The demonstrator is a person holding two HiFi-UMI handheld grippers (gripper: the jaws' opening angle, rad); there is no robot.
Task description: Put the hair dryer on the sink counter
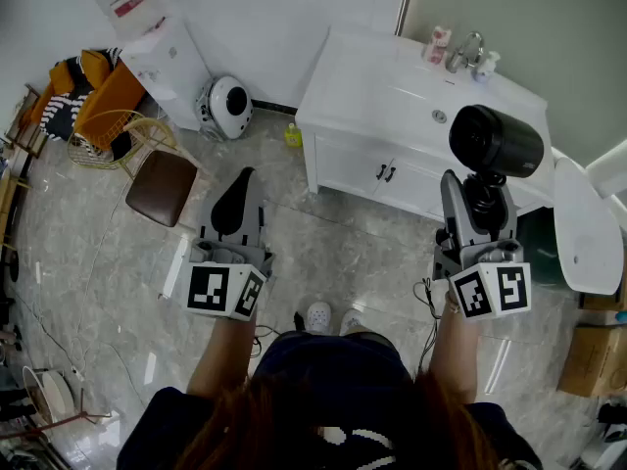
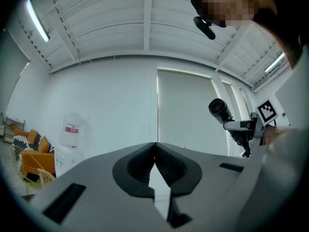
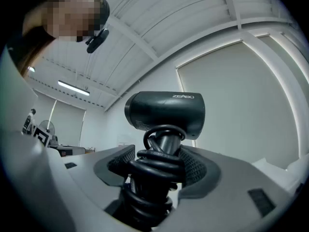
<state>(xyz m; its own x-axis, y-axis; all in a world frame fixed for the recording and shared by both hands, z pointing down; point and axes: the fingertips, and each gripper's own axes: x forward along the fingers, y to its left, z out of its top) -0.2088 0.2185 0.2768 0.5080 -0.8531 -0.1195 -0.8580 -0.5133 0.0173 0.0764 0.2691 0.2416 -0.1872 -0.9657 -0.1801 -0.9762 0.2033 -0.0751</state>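
A black hair dryer [image 1: 495, 141] [image 3: 165, 110] stands upright in my right gripper [image 1: 477, 198] [image 3: 159, 161], its handle wrapped in its own black cord. The jaws are shut on that wrapped handle, and the dryer's barrel points up and to the left in the head view. It hangs in front of the white sink counter [image 1: 372, 86], near the counter's right end. My left gripper [image 1: 235, 204] [image 2: 155, 161] is held over the floor to the left, its jaws shut with nothing between them.
A tap [image 1: 468, 52] and small bottles [image 1: 438, 44] stand at the back of the counter. A yellow bottle [image 1: 293, 135] sits on the floor by the cabinet's left corner. A white robot vacuum [image 1: 226, 106], a brown chair [image 1: 163, 186] and a water dispenser [image 1: 162, 62] stand to the left.
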